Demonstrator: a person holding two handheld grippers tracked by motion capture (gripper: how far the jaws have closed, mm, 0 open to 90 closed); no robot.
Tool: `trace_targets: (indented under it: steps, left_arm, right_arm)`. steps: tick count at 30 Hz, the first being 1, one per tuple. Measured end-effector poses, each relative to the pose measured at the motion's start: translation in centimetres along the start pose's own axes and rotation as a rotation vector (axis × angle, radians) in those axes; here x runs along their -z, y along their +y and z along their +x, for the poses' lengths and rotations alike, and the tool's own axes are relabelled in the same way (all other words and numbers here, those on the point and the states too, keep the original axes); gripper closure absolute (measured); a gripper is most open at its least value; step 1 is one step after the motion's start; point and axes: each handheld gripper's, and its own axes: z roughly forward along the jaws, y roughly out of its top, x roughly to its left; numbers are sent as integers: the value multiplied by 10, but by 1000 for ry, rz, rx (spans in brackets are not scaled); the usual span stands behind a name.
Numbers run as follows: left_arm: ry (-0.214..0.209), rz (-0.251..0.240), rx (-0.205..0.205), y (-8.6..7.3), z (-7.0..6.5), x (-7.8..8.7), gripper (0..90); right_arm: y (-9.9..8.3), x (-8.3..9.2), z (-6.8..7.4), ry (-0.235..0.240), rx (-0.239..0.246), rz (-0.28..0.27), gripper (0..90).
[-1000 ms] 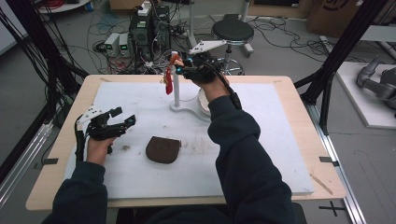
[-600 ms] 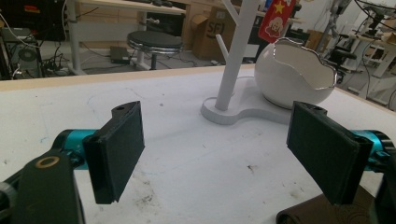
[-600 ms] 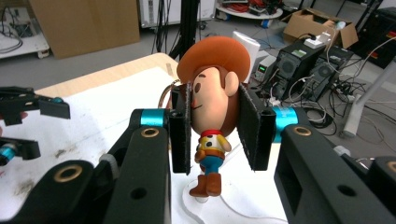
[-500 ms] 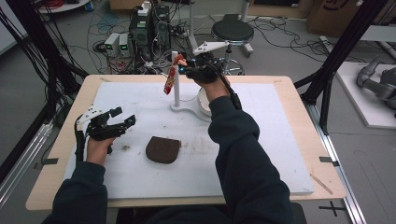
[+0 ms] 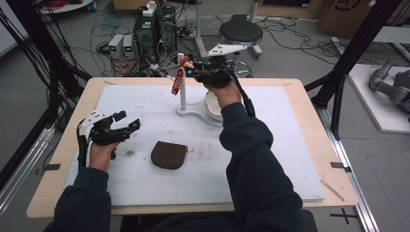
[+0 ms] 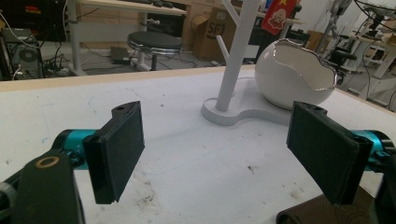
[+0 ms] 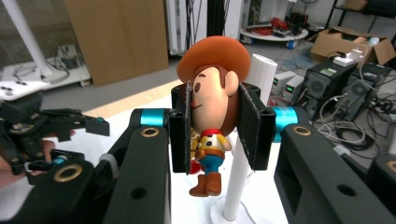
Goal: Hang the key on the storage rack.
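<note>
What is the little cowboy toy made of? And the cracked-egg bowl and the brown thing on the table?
The cowboy toy looks like smooth matte plastic or vinyl: even painted colours, soft sheen. The egg bowl seems to be glazed ceramic or glossy plastic: shiny white with a bright jagged rim. The brown pouch looks like leather or imitation leather, dark and dull, though it is too small to be sure.

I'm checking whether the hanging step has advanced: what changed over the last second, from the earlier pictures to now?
Hardly anything. The right gripper stays shut on the cowboy figure, held up beside the top of the white stand, with no clear shift. The left gripper stays open and empty, low over the white mat. The brown pouch and the white eggshell bowl lie where they were.
</note>
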Motion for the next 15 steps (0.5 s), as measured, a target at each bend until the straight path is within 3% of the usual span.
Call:
trace_targets:
  steps: [8, 15]
  left_arm:
    - [-3, -1, -1, 0, 0, -1, 189]
    - [-1, -2, 3, 0, 0, -1, 189]
  right_arm:
    - [-6, 6, -6, -10, -19, 3, 683]
    - [-7, 2, -7, 23, -10, -3, 683]
